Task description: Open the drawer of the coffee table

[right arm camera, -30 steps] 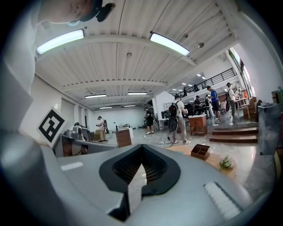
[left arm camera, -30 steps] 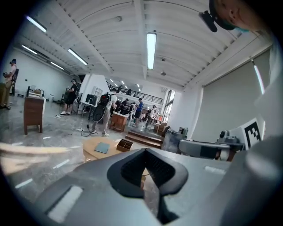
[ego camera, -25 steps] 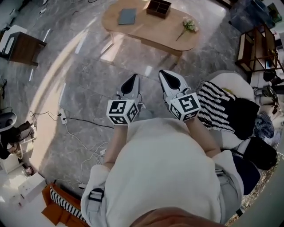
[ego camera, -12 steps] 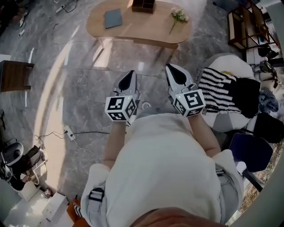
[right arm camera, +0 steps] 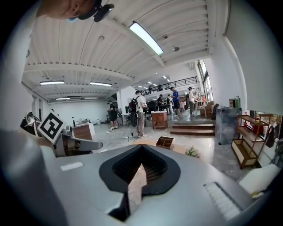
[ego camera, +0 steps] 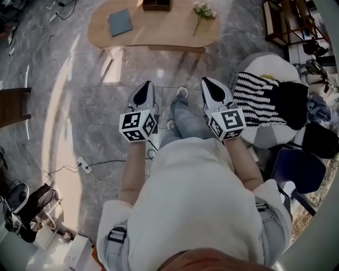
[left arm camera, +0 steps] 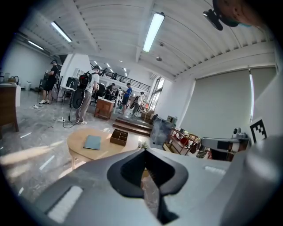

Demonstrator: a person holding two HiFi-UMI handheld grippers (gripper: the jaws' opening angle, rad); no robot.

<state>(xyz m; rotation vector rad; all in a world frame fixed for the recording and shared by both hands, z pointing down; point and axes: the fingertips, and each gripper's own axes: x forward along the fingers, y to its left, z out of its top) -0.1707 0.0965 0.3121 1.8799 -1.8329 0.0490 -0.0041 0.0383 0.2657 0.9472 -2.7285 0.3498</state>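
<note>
Head view steeply down over the person (ego camera: 196, 206), both gripper views looking ahead, all sharing the coffee table (ego camera: 159, 33)

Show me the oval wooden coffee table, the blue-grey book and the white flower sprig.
oval wooden coffee table (ego camera: 159, 33): head view, bare top.
blue-grey book (ego camera: 121, 22): head view, cover centre.
white flower sprig (ego camera: 202, 9): head view, blossoms.

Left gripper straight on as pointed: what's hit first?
Likely the coffee table: only bare floor lies ahead of the left gripper. Depth unclear, so the floor might come first.
</note>
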